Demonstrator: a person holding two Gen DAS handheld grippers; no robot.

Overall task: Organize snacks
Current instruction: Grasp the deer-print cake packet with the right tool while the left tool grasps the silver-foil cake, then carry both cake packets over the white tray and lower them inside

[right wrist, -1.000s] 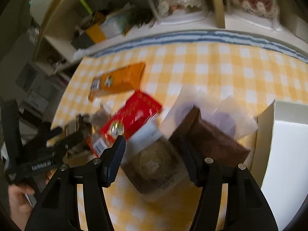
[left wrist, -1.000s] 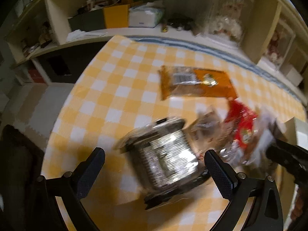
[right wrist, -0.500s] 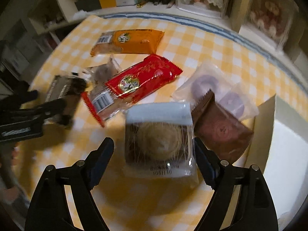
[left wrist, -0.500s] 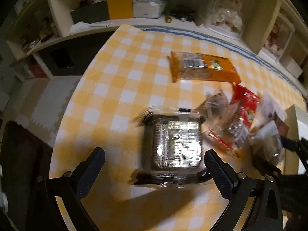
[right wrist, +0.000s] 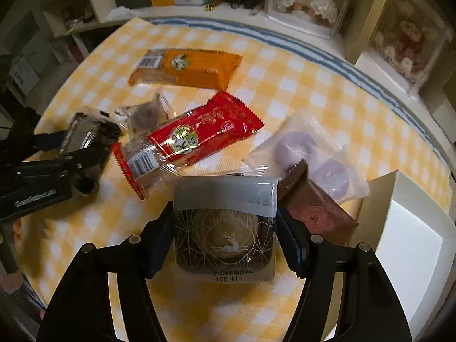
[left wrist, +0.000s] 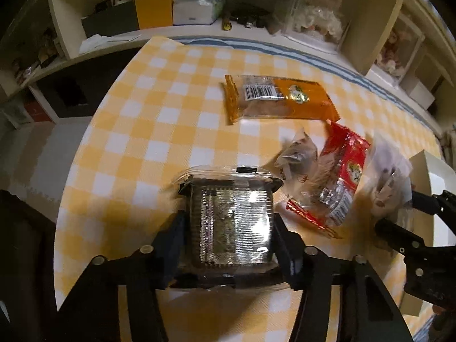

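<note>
Claws both pinching: left claw [left wrist: 231, 229] on silver snack tray [left wrist: 232, 225], right claw [right wrist: 225, 233] on deer-print pastry pack [right wrist: 225, 228], on desk [right wrist: 285, 65].

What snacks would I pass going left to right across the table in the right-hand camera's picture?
Black tray pack held by the left gripper → red packet → deer-print cake pack between the right gripper fingers → brown packet → white box.

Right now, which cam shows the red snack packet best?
Right wrist: the red snack packet lies face-up, unobstructed, label readable. Left wrist sees it off at the right, foreshortened and partly overlapped by clear wrappers.
</note>
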